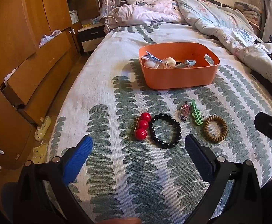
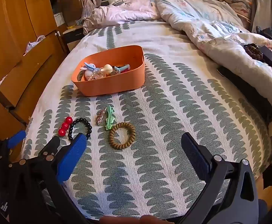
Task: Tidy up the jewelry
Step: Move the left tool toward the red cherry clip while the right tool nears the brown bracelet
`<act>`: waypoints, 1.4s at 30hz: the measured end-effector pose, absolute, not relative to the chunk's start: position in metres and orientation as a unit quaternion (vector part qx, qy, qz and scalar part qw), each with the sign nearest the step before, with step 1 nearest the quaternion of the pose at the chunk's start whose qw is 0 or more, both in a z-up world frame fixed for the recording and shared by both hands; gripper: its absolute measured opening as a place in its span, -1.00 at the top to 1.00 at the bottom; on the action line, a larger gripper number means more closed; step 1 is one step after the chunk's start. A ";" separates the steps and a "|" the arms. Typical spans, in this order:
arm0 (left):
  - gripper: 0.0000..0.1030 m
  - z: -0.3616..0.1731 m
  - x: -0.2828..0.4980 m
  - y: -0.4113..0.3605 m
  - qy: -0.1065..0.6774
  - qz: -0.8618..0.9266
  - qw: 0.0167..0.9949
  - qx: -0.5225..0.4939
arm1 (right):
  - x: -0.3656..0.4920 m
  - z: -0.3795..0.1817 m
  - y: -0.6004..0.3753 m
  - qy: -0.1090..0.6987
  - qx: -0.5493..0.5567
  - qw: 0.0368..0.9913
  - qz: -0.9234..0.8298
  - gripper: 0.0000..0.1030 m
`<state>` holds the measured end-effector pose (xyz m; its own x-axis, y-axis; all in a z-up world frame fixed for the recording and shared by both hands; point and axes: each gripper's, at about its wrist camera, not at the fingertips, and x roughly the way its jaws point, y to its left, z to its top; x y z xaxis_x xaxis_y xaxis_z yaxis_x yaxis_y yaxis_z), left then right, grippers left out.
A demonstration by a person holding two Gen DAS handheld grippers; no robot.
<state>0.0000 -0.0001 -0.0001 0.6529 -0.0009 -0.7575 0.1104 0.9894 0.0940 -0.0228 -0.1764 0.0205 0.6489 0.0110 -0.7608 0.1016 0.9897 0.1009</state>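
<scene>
An orange bin [image 1: 180, 78] [image 2: 111, 87] with several hair accessories inside stands on the bed. In front of it lie a red ball clip [image 1: 141, 126] [image 2: 64, 126], a black bead bracelet [image 1: 164, 130] [image 2: 79, 128], a small sparkly clip [image 1: 184, 112] [image 2: 100, 118], a green clip [image 1: 196, 114] [image 2: 109, 118] and a brown coil hair tie [image 1: 215, 128] [image 2: 122, 135]. My left gripper [image 1: 138, 156] is open and empty, just short of the bracelet. My right gripper [image 2: 134, 153] is open and empty, just short of the coil tie.
A patterned bedspread [image 1: 136, 177] covers the bed. A rumpled duvet [image 1: 220, 22] and pillows lie at the back and right. Wooden drawers [image 1: 23, 74] stand to the left, with yellow slippers [image 1: 42, 128] on the floor. Dark items [image 2: 255, 52] lie on the duvet at right.
</scene>
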 end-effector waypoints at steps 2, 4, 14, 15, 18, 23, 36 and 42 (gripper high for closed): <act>-0.90 0.000 0.000 0.000 0.414 -0.032 0.907 0.065 | -0.022 0.020 -0.177 0.419 0.068 0.905 -0.024 -0.95; -0.90 0.000 0.000 0.000 0.413 -0.031 0.908 0.064 | -0.022 0.020 -0.178 0.420 0.071 0.904 -0.022 -0.95; -0.90 0.000 0.000 0.000 0.413 -0.029 0.908 0.067 | -0.020 0.016 -0.177 0.423 0.077 0.903 -0.005 -0.95; -0.90 0.000 0.000 0.000 0.415 -0.029 0.907 0.066 | -0.020 0.017 -0.176 0.422 0.075 0.903 -0.006 -0.95; -0.90 -0.001 0.000 0.001 0.414 -0.028 0.908 0.064 | -0.021 0.019 -0.173 0.418 0.064 0.906 -0.017 -0.95; -0.90 -0.003 0.003 0.010 0.413 -0.029 0.908 0.066 | -0.021 0.018 -0.173 0.418 0.064 0.906 -0.018 -0.95; -0.90 -0.006 0.007 0.004 0.420 -0.014 0.904 0.078 | -0.015 0.014 -0.179 0.432 0.089 0.897 -0.006 -0.95; -0.90 -0.012 0.018 0.008 0.433 -0.001 0.897 0.090 | -0.008 0.007 -0.183 0.437 0.105 0.893 0.012 -0.95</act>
